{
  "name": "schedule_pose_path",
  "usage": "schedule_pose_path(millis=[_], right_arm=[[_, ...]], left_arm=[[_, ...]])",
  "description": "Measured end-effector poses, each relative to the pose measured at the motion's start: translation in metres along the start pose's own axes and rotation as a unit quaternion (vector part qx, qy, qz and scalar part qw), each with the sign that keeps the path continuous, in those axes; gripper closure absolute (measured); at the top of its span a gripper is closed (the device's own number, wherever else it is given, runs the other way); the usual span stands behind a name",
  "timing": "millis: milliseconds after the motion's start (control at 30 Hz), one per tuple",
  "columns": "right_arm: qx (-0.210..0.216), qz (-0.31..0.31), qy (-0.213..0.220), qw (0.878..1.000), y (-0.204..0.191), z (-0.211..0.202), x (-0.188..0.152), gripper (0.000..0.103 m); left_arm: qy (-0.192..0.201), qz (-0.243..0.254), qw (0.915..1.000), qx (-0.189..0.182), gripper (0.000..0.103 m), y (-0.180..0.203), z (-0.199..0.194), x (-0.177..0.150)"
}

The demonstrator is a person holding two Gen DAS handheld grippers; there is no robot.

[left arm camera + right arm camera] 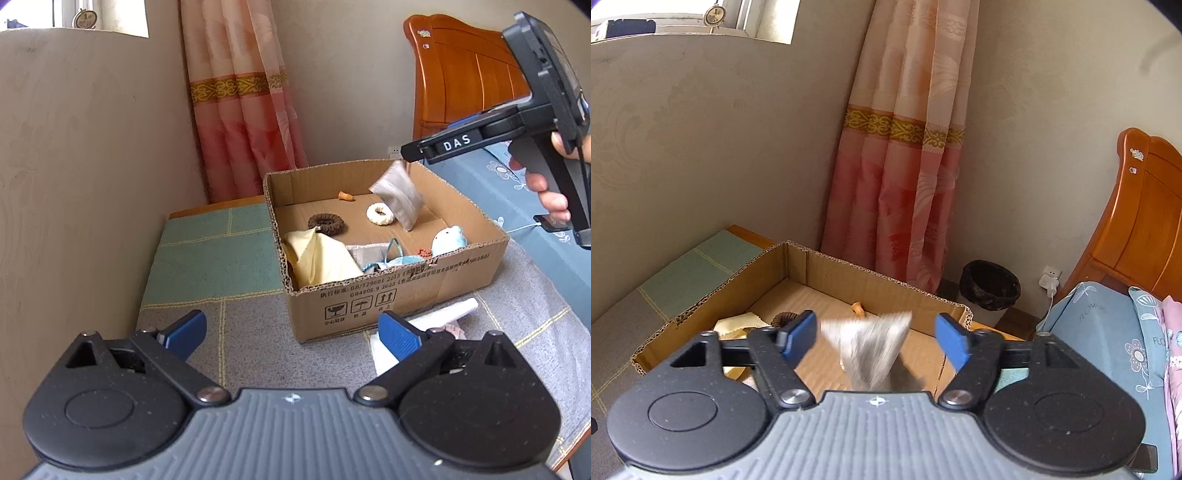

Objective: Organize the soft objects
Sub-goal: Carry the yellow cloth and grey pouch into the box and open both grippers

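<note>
While both the right claw (875, 338) and left claw (291, 334) stand released, a grey cloth (399, 199) drops, blurred, over the box (388, 295), where a drift could catch the far wall.

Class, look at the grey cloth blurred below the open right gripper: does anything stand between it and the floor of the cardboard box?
Nothing visible does. The grey cloth hangs free under the right gripper, over bare cardboard box floor. The white ring lies just beside it, left in the left wrist view.
</note>
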State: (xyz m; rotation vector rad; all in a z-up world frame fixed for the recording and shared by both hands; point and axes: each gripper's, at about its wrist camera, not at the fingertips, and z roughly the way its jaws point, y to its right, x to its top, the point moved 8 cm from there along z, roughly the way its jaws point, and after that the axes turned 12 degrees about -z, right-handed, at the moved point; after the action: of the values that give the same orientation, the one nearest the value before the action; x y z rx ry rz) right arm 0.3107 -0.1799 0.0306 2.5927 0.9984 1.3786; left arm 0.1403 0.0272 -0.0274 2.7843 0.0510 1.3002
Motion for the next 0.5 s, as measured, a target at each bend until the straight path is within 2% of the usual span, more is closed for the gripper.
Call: schedule_pose_path(millis=[67, 500], right_arm=[[-0.011, 0.001, 0.001, 1.000, 0.000, -0.003, -0.002, 0.013], [-0.001, 0.007, -0.007, 1.000, -0.024, -0.052, -0.040, 0.000]], left_arm=[[-0.003, -0.002, 1.0000, -0.003, 0.004, -0.001, 0.000, -0.003], [-0.004, -0.006, 0.9999, -0.008, 0.004, 0.000, -0.007, -0.012]])
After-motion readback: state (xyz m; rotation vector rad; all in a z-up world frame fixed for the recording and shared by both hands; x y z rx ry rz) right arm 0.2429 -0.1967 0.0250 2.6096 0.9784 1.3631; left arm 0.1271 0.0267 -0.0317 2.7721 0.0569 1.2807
